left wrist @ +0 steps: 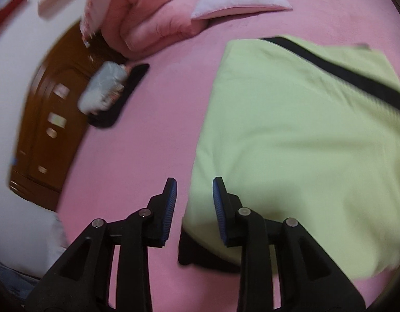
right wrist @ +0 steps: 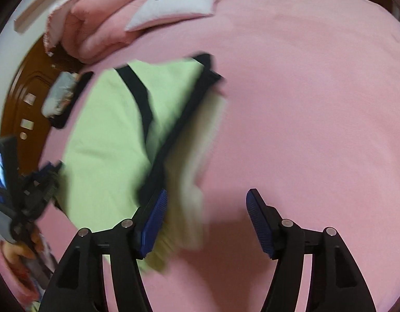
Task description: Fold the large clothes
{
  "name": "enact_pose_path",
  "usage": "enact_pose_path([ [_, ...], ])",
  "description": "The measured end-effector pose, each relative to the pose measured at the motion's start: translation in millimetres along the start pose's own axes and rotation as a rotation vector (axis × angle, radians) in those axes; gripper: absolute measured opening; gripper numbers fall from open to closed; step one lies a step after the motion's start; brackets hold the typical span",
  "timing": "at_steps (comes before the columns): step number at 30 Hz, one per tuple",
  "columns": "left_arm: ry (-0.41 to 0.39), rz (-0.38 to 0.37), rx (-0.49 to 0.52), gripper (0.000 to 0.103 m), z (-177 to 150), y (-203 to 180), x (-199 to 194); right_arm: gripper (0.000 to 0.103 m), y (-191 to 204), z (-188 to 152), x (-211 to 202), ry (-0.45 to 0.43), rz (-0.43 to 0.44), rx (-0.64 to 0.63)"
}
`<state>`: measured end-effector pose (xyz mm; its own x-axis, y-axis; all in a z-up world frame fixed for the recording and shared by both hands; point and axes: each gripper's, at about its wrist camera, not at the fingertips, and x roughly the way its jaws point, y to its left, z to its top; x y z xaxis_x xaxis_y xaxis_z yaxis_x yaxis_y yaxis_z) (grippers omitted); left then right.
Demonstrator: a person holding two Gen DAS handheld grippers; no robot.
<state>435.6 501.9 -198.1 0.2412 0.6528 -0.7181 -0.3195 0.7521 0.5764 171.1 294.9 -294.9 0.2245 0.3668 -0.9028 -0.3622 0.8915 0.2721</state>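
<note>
A light green garment (left wrist: 290, 143) with black trim (left wrist: 342, 70) lies folded on the pink bed (left wrist: 137, 150). My left gripper (left wrist: 195, 182) hovers over its near left edge, fingers apart, nothing pressed between the pads. In the right wrist view the same garment (right wrist: 109, 130) lies left of centre, and its right flap is blurred beside the left finger (right wrist: 155, 213). My right gripper (right wrist: 207, 192) stands wide open over bare pink sheet (right wrist: 303, 104), holding nothing. The left gripper's body (right wrist: 36, 182) and a hand (right wrist: 15, 254) show at the left edge.
A folded pink quilt (left wrist: 148, 18) and a pale pillow (left wrist: 238, 0) lie at the head of the bed. A grey bundle (left wrist: 103, 91) rests on a black item near the left edge. Brown wooden furniture (left wrist: 51, 119) stands beside the bed.
</note>
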Motion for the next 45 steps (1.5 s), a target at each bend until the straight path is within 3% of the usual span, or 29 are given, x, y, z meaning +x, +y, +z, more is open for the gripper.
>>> enact_pose_path([
  [1,0.004,0.033,0.023,0.026,-9.9,-7.0,-5.6,0.064,-3.9,-7.6,4.4,0.011,-0.023,0.014],
  [4,-0.004,0.023,0.023,0.027,-39.3,-15.6,-29.0,0.064,-41.3,-55.2,-1.6,0.093,-0.133,0.131],
  [5,-0.018,0.017,0.027,0.032,-51.6,-18.5,-41.5,0.064,-53.5,-71.8,-6.7,0.131,-0.174,0.177],
  [6,-0.022,0.02,0.042,0.05,-63.8,-23.0,-52.6,0.064,-63.9,-87.5,-12.8,0.162,-0.21,0.21],
  [7,-0.002,0.015,0.057,0.06,-77.6,-27.5,-61.2,0.064,-74.6,-103.4,-20.3,0.183,-0.235,0.235],
  [8,0.033,-0.011,0.066,0.064,-93.4,-32.8,-66.3,0.064,-87.1,-125.4,-31.3,0.199,-0.263,0.265],
  [15,0.253,-0.121,0.109,0.064,-206.4,-68.8,-100.6,0.075,-169.9,-260.9,-103.3,0.258,-0.515,0.569],
  [18,0.351,-0.19,0.135,0.064,-250.5,-89.9,-122.7,0.075,-198.6,-305.4,-125.2,0.269,-0.54,0.714],
  [22,0.402,-0.274,0.145,0.064,-292.9,-114.7,-161.1,0.075,-228.5,-349.9,-145.3,0.268,-0.538,0.806],
  [26,0.35,-0.25,0.209,0.064,-324.5,-149.1,-210.2,0.075,-254.5,-374.2,-169.6,0.223,-0.503,0.755],
  [28,0.334,-0.263,0.18,0.064,-330.5,-159.0,-232.1,0.076,-266.5,-388.7,-182.7,0.191,-0.486,0.707],
  [31,0.352,-0.324,0.025,0.064,-348.9,-175.2,-283.9,0.079,-279.4,-400.0,-204.9,0.16,-0.427,0.573],
  [34,0.428,-0.419,-0.133,0.064,-364.6,-196.4,-323.2,0.087,-289.5,-410.6,-242.4,0.135,-0.393,0.394],
  [37,0.432,-0.496,-0.185,0.064,-374.8,-215.4,-376.6,0.094,-280.8,-413.6,-281.3,0.098,-0.379,0.223],
  [40,0.334,-0.59,-0.106,0.064,-378.7,-236.0,-442.5,0.099,-268.3,-410.6,-322.7,0.055,-0.328,0.154],
  [45,0.104,-0.632,0.128,0.064,-371.0,-253.0,-534.2,0.101,-254.6,-401.9,-381.8,0.005,-0.292,0.066],
])
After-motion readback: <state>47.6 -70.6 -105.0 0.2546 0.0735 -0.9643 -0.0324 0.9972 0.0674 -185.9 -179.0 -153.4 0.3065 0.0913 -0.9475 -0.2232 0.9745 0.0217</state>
